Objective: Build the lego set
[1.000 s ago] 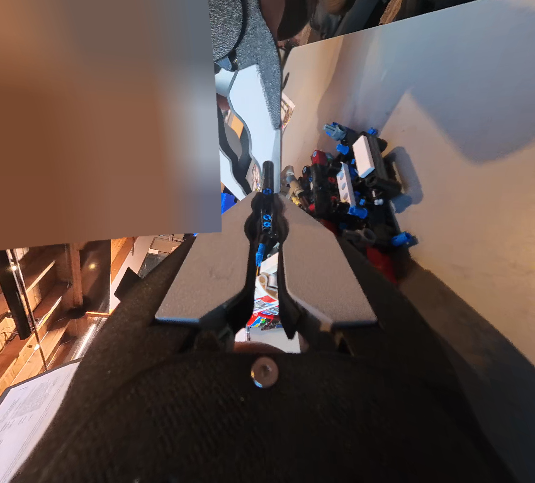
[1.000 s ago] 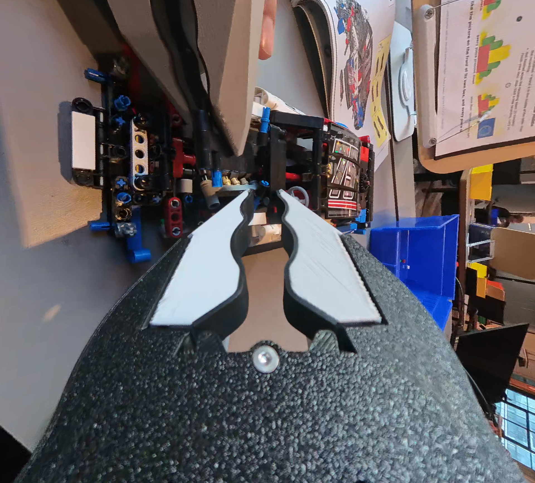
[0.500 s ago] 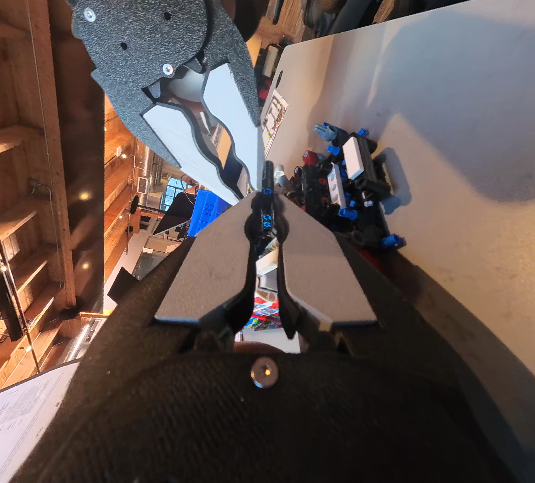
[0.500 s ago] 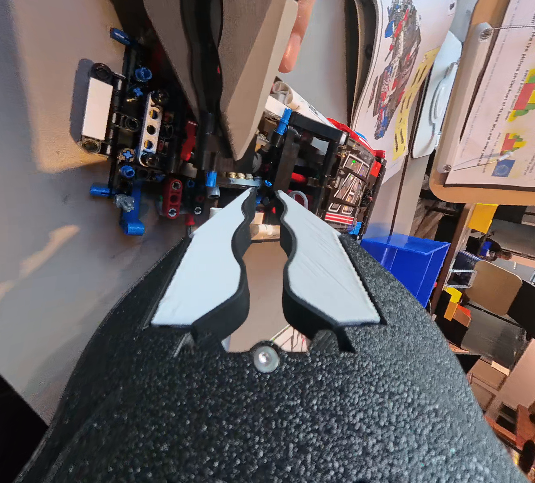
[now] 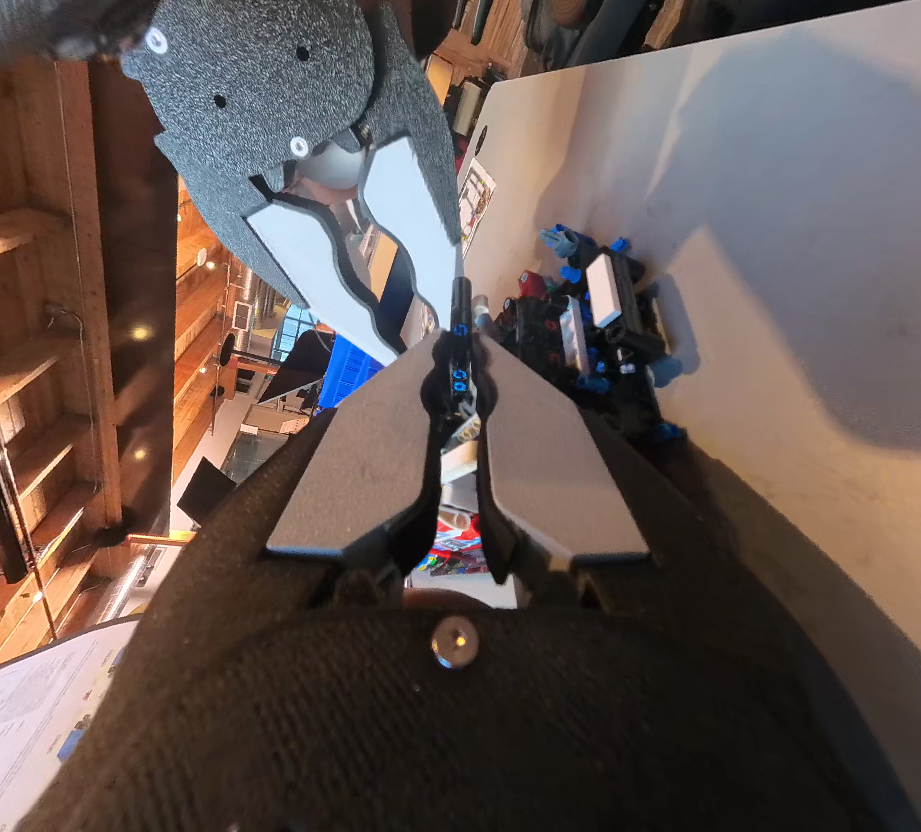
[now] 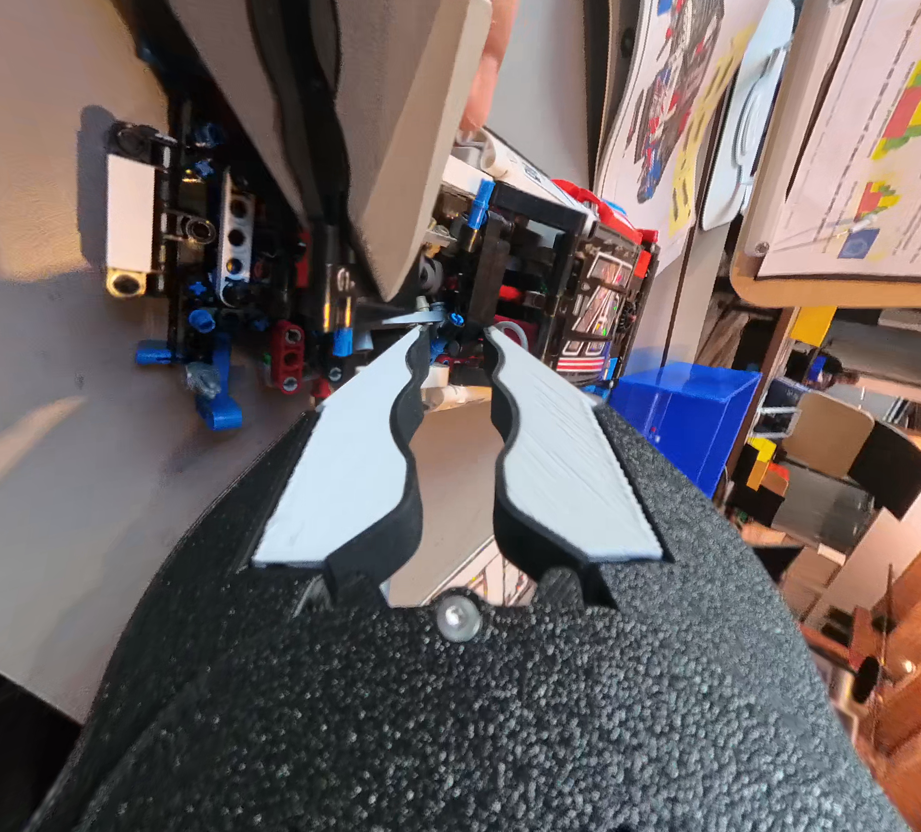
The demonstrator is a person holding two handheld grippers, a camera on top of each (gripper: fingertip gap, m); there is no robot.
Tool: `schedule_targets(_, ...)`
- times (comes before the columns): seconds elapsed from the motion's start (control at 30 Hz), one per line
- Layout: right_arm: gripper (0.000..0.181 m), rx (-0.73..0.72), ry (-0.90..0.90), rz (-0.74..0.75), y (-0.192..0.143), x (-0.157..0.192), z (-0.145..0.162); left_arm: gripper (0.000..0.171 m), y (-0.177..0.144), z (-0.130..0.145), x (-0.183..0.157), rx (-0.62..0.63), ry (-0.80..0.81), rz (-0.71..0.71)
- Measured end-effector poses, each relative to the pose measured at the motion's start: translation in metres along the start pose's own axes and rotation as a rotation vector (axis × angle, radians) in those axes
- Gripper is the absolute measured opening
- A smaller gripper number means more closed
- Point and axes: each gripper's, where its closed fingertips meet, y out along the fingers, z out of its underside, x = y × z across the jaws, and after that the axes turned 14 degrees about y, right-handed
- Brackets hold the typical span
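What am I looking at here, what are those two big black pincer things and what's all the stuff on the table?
These are two hand-held grippers, each worked by a person, not a robot arm. Each picture comes from a camera on one gripper, looking along its two grey fingers. In the left wrist view, the left gripper is shut on a slim black Lego beam with blue pins; the other gripper shows beyond it. In the right wrist view, the right gripper is open, its tips close to a half-built black and red Lego model. On the pale tabletop lies a cluster of black, blue and white Lego parts, with an open instruction booklet and a blue plastic bin farther off.
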Motion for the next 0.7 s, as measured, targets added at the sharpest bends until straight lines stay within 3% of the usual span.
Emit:
schedule_targets(0.27, 0.017, 0.056, -0.064, 0.093, 0.0012, -0.0033, 0.0028, 0.005, 0.0013, -0.0032, -0.0052, 0.005, 0.008, 0.018)
schedule_targets(0.53, 0.007, 0.107, -0.210, 0.040, -0.0033, -0.0044, 0.0037, 0.005, 0.0021, -0.0020, -0.0072, 0.007, -0.019, 0.031)
schedule_targets(0.7, 0.008, 0.094, -0.176, 0.027, -0.0027, -0.0045, 0.0029, 0.005, 0.0020, -0.0014, -0.0071, 0.010, -0.018, 0.026)
